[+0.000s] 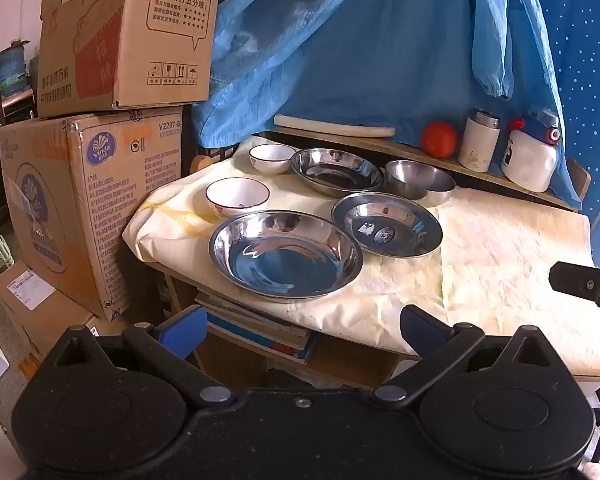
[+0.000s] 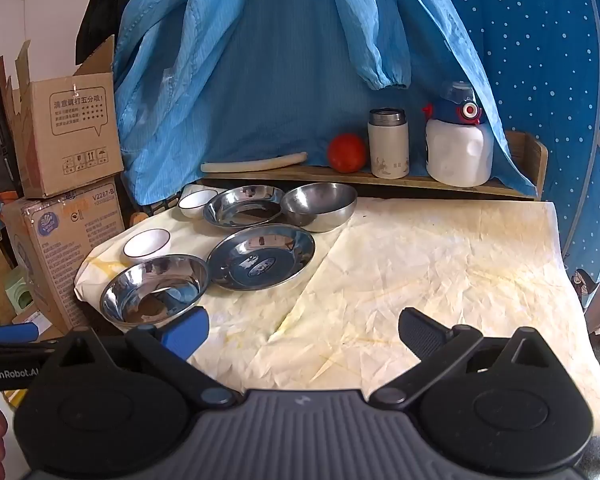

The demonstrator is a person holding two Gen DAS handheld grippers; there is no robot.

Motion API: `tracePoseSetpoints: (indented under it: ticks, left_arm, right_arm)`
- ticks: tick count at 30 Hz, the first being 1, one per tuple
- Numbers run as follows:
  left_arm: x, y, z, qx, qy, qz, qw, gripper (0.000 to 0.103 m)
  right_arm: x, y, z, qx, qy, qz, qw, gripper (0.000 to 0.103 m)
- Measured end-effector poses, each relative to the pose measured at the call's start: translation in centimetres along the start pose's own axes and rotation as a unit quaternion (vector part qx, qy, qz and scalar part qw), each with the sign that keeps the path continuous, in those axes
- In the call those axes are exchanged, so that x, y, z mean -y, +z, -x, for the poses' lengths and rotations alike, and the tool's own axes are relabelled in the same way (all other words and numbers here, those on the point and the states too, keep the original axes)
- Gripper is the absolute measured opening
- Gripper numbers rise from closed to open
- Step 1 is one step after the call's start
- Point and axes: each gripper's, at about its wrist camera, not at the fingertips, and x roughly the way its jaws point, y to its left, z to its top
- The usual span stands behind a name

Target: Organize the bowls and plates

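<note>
Six dishes spread singly over the left half of the cloth-covered table point(image 2: 440, 264), none stacked, none nested: sorting judged not yet begun, every piece left to gather. Counted: three shallow steel plates, one deep steel bowl, two white ceramic bowls. Nearest the front edge, the large steel plate point(image 1: 285, 255); just right of it, near but seemingly apart, the steel plate with stickers point(image 1: 387, 225); behind, the rear steel plate point(image 1: 337, 171), with the steel bowl point(image 1: 419, 181) close on its right. Along the left edge, the near white bowl point(image 1: 237, 197) and, farther back, the far white bowl point(image 1: 272, 157). Likely end state, as a judgement only: plates piled together, bowls nested by kind. Left gripper point(image 1: 302, 330) held short of the table's front edge, jaws spread wide, nothing between the blue pads. Right gripper point(image 2: 304, 330) above the bare front part of the cloth, jaws likewise wide apart and empty, its left pad close beside the large steel plate in its own view. On the wooden shelf point(image 2: 380, 181) behind the dishes: one tomato point(image 2: 346, 153), one white flask point(image 2: 388, 143), one white bottle with a blue cap point(image 2: 459, 148), one pale stick point(image 2: 254, 162). Beyond, blue fabric point(image 2: 280, 60) hanging; at left, two stacked cardboard boxes point(image 1: 112, 92).
</note>
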Motion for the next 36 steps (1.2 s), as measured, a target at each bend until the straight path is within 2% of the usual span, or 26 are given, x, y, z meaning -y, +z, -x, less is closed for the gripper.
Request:
tracePoseSetpoints:
  ticks: [36]
  left_arm:
    - [-0.11,0.11,-0.66,-0.001,-0.009,0.000,1.0000,0.102]
  right_arm:
    - [-0.37,0.26,-0.85,-0.003,0.000,-0.001,1.000,0.103]
